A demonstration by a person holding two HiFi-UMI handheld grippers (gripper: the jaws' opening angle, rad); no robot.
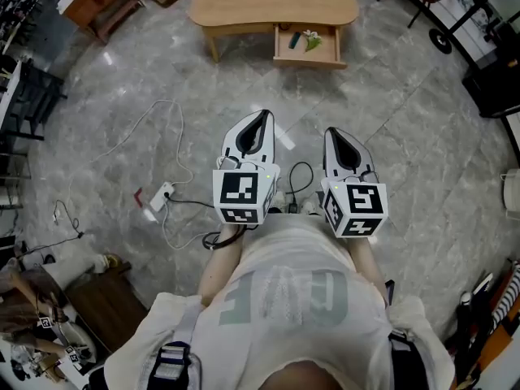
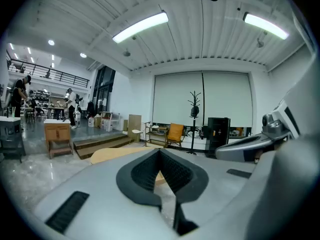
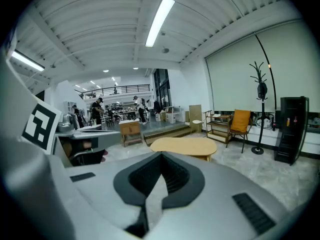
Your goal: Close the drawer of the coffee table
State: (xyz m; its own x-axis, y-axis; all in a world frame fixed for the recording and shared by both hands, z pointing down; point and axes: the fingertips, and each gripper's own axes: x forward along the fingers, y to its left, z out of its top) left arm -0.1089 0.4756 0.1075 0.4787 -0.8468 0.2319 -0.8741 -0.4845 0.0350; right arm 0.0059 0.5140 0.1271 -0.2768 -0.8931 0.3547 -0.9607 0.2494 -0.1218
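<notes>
The oval light-wood coffee table (image 1: 272,6) stands across the marble floor at the top of the head view. Its drawer (image 1: 284,55) on the near side is pulled out, with a few small items inside. Both grippers are held side by side in front of the person's body, well short of the table. My left gripper (image 1: 262,114) is shut with nothing between its jaws, and so is my right gripper (image 1: 331,131). The tabletop (image 2: 107,154) shows just past the left gripper (image 2: 160,153), and the table (image 3: 184,145) also lies ahead of the right gripper (image 3: 161,156).
A white power strip (image 1: 161,197) with trailing cables lies on the floor to my left. A wooden bench (image 1: 101,2) stands at the back left, a black rack (image 1: 28,96) along the left edge. An orange chair (image 3: 241,121) and a coat stand (image 3: 260,109) sit beyond the table.
</notes>
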